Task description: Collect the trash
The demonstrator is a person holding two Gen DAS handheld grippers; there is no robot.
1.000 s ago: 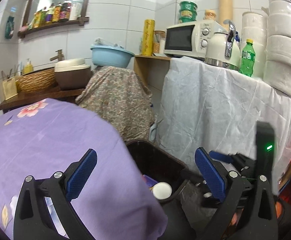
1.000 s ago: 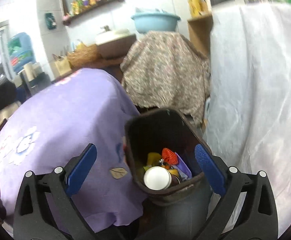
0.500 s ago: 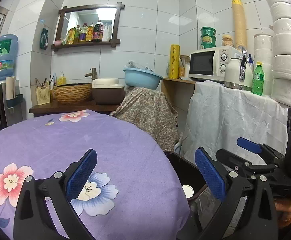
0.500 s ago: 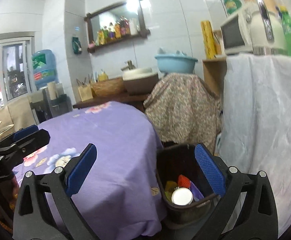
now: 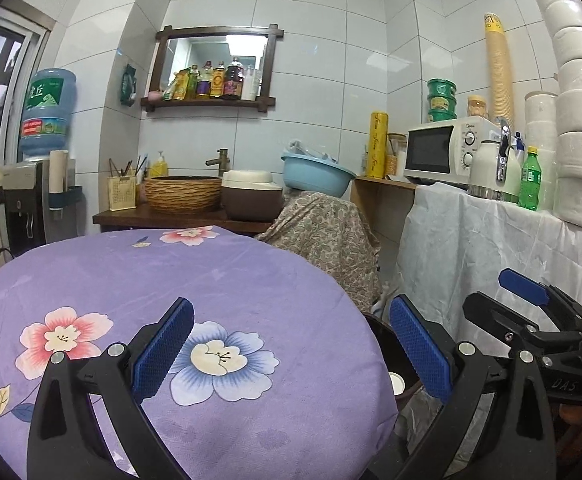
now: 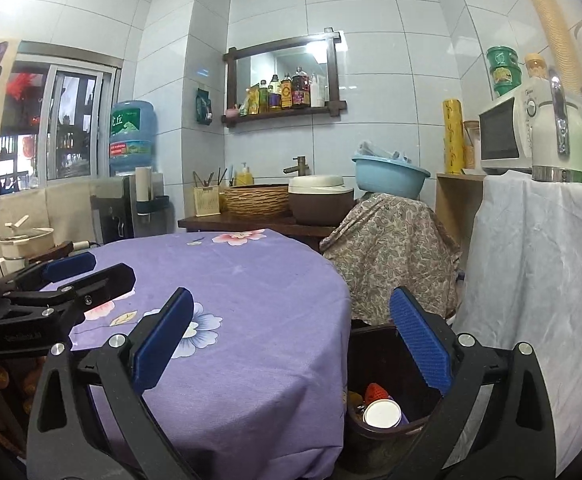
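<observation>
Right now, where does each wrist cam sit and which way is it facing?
Left wrist: on the open left gripper, above the round purple floral tablecloth, facing the white tiled wall; the right gripper shows at right.
Right wrist: on the open right gripper, nearer the table's edge, facing the same wall, over the dark plastic trash bin; the left gripper shows at left.
Shared: tablecloth, bin, light blue plastic basin, white microwave.
</observation>
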